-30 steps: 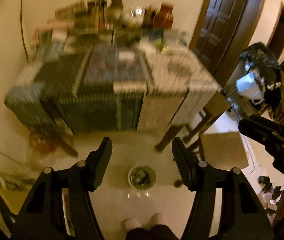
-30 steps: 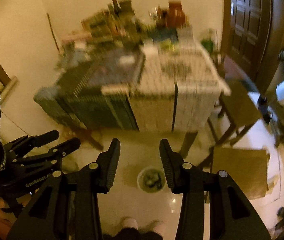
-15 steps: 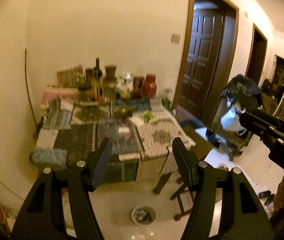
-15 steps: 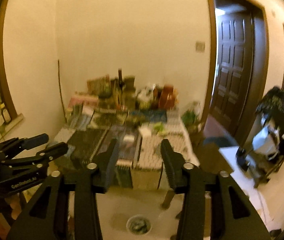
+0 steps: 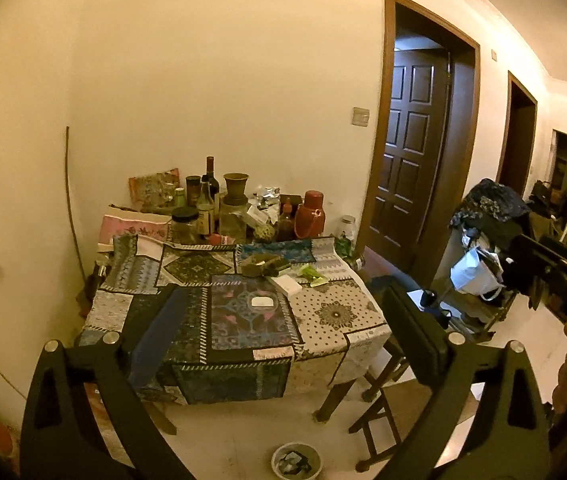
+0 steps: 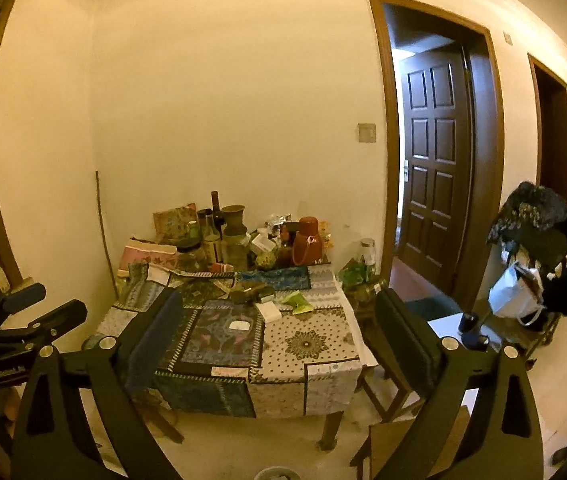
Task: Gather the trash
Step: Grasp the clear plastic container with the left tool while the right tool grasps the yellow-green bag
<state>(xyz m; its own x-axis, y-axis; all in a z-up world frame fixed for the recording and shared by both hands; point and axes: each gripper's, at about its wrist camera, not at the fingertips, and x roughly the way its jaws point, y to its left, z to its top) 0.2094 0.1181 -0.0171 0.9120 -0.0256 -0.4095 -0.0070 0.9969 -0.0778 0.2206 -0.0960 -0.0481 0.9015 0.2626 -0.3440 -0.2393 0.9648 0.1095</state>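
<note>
A table (image 5: 335,314) under a patchwork cloth stands ahead of me against the wall. Loose bits lie on it: a small white packet (image 5: 262,301), a white box (image 5: 286,285), a green wrapper (image 5: 312,275) and an olive crumpled wrapper (image 5: 262,265). On the floor in front of the table sits a small round bin (image 5: 295,461) with scraps inside. My left gripper (image 5: 283,300) hangs in the air short of the table, its jaws opening wide with nothing between them. My right gripper (image 6: 279,300) is beside it at the same height, jaws also opening and empty.
Bottles, jars and a red flask (image 5: 310,215) crowd the table's back edge. Wooden stools (image 5: 379,412) stand at its right corner. A dark door (image 5: 411,152) and a cart heaped with clothes and a white bag (image 5: 473,274) lie to the right.
Both grippers rose and tilted up, so the views went from the floor and bin to the table top. Both pairs of jaws spread much wider.
</note>
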